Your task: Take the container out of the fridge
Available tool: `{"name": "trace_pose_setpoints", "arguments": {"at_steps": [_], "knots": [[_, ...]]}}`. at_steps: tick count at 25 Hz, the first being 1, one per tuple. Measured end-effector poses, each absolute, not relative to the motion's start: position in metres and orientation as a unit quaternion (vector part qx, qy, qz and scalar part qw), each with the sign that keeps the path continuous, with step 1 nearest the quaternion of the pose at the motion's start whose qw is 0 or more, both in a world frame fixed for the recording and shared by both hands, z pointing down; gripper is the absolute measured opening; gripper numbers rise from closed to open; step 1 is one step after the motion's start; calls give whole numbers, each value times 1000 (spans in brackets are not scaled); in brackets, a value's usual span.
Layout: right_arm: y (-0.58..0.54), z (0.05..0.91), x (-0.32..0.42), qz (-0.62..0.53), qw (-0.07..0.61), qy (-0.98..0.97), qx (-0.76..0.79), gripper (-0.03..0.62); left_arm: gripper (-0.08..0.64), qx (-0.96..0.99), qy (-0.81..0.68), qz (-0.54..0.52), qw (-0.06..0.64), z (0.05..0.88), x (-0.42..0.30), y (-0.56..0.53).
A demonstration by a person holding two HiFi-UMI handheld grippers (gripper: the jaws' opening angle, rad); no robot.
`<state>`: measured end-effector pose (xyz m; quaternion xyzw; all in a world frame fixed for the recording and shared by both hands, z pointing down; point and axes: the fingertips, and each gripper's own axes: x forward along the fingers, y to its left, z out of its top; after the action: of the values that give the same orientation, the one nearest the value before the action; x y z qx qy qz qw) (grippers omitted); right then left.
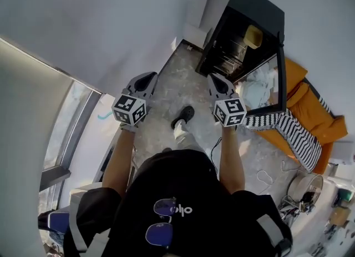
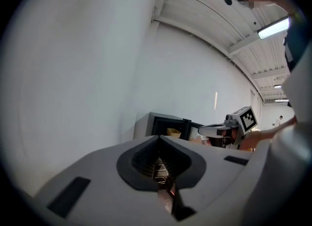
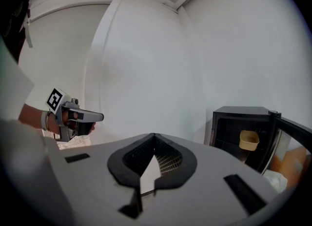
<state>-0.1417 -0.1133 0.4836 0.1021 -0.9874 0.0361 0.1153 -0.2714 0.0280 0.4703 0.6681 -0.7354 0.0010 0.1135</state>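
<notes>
A small black fridge [image 1: 244, 28] stands on the floor against the far wall with its door [image 1: 280, 78] swung open to the right. A pale yellow container [image 1: 253, 36] sits on an upper shelf inside it. It also shows in the right gripper view, container [image 3: 248, 140], and small in the left gripper view, container [image 2: 173, 132]. My left gripper [image 1: 148, 76] and right gripper [image 1: 215, 77] are held side by side at chest height, well short of the fridge. Both are shut with nothing between the jaws: left gripper [image 2: 158, 137], right gripper [image 3: 154, 134].
An orange couch [image 1: 313, 114] with a black-and-white striped cloth [image 1: 285, 125] stands right of the fridge door. A metal pot [image 1: 308, 186] and cables [image 1: 266, 177] lie at the lower right. Windows [image 1: 66, 134] run along the left. The person's shoe [image 1: 183, 116] is on the speckled floor.
</notes>
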Motion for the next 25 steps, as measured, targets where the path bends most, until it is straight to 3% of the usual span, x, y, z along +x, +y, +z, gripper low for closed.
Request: {"name": "trace_pose_setpoints", "arguments": {"at_steps": [13,25], "knots": [[-283,474,-211,48,113,-983,137,8,5,691,-712,7,122,464,-351,-150],[-382,486,-222,60,106,-977,174,8,5,711,-692,20,122,474,-378,-257]]}}
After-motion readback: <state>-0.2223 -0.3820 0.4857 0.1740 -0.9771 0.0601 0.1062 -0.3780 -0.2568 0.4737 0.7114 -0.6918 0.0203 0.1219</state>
